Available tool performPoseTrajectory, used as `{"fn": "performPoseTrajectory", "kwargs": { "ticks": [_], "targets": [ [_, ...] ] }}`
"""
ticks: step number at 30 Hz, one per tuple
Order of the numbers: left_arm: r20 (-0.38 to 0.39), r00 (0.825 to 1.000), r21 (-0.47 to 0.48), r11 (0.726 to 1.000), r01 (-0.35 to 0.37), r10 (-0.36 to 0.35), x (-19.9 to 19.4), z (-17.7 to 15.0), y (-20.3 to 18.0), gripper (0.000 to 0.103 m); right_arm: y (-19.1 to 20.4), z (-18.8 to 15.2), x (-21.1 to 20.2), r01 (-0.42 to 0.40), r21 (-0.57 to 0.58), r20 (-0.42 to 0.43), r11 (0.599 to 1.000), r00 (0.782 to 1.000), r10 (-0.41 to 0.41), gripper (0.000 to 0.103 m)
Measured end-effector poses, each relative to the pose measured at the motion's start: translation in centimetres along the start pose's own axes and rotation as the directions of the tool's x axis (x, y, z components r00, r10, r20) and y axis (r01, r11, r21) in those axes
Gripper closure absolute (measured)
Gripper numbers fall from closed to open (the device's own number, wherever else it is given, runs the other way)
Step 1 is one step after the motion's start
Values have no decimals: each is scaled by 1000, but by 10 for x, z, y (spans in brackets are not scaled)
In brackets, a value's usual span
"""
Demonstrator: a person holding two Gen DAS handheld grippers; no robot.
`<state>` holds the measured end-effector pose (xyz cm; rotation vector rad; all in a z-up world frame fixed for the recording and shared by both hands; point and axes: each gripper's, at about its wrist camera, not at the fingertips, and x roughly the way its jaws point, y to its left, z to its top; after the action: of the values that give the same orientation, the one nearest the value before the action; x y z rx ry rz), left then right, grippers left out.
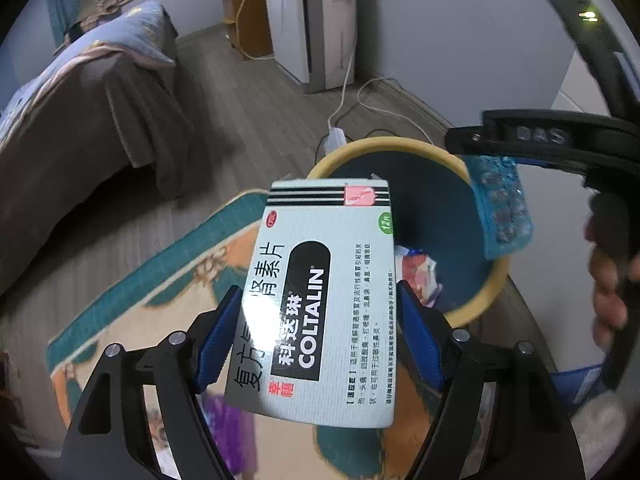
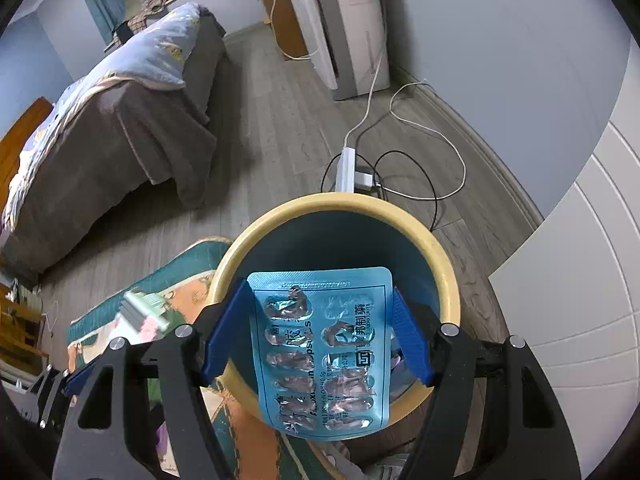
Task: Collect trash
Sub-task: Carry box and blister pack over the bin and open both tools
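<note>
A: What does the left gripper have?

B: Its blue pads are clamped on the two long edges of a pale medicine box, the one with black stripes at its far end and "COLTALIN" printed on a black panel. The box sticks forward, and its far end overlaps the near rim of the trash bin in the left wrist view.

A: And the right gripper?

B: It is clamped on a blue blister pack, one pad on each side edge. The pockets look burst and crumpled. In the right wrist view the pack hangs directly over the bin's opening.

A: Describe the bin.

B: It is round, with a thick yellow rim and a dark teal inside. It stands on the grey wood floor at the corner of a teal and orange rug. Some crumpled wrappers already lie at its bottom.

A: Do the two grippers see each other?

B: Yes. From the left wrist the right gripper reaches in from the right side with the blister pack above the bin's far rim, and the fingers of the person's hand show on its handle. From the right wrist the box shows blurred at the left, over the rug.

A: What else is around?

B: A bed with a brown cover, a white appliance against the wall, and a power strip with cables just behind the bin.
</note>
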<state>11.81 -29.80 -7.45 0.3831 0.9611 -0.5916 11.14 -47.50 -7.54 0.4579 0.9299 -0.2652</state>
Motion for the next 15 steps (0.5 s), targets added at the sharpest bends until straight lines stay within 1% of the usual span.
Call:
{"fn": "performPoseTrajectory", "kwargs": {
  "ticks": [3,7,8,9,11,12,13,15],
  "targets": [
    [14,1000,13,1000,17,-17,6,14,-5,27,-6,2,1,-21,30,3,999,1000,21,35],
    [53,998,51,998,23,-26,6,27,-14,26,-16,4,1,-45,64,17,997,999,44,34],
    [58,998,60,998,21,-25,5,28,-16,25,-18,5,1,-50,70,16,996,999,49,34],
    [62,998,69,997,17,-21,4,29,-19,21,-18,5,3,-57,77,11,995,998,57,34],
    [68,998,75,997,10,-15,3,29,-20,16,-18,5,5,-63,85,3,994,998,63,28],
    [68,998,74,997,4,-9,2,28,-19,14,-18,5,6,-63,86,2,994,998,63,24],
    [67,998,68,998,-2,-2,1,26,-17,13,-18,5,5,-63,86,3,994,998,63,21],
    [60,998,46,999,-16,13,0,22,-11,11,-17,5,4,-66,83,4,994,998,66,18]
  ]
}}
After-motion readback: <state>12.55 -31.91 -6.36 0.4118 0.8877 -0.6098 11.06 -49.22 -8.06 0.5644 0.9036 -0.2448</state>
